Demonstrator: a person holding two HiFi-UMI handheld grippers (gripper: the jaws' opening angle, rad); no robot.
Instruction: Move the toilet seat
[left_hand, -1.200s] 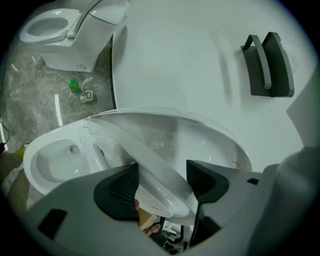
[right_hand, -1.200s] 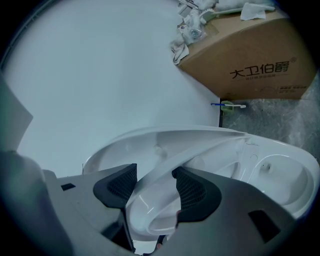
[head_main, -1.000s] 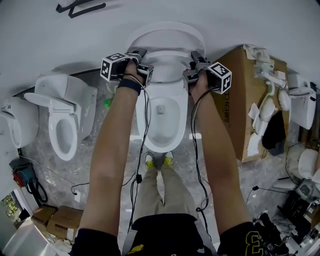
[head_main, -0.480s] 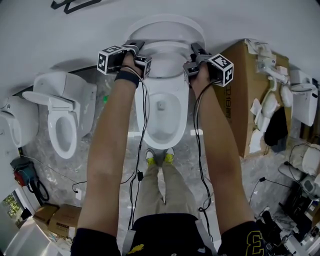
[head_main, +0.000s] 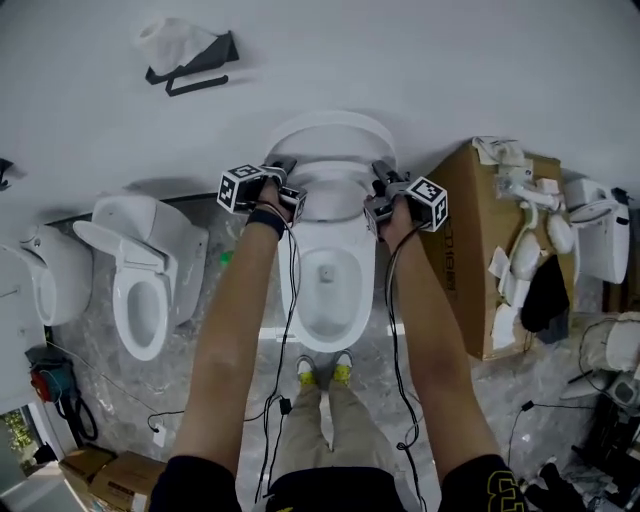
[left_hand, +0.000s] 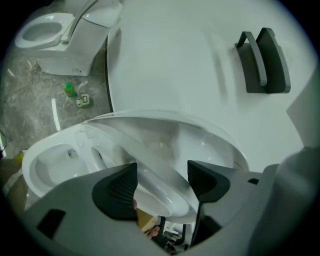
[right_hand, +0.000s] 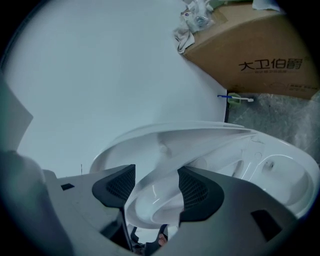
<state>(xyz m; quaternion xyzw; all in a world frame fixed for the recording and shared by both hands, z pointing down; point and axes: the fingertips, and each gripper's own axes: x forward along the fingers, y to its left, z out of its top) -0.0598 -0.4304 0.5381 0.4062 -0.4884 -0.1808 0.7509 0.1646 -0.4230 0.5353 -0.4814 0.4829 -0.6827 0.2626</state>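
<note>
The white plastic toilet seat (left_hand: 166, 174) stands raised off the white ceramic toilet bowl (head_main: 352, 292), tilted up close to the open white oval lid (head_main: 330, 128) that leans on the pale wall. The left gripper (left_hand: 161, 182) has its black ribbed jaws clamped on one side of the seat's rim. The right gripper (right_hand: 152, 192) straddles the other side, its jaws opening with the rim between them.
</note>
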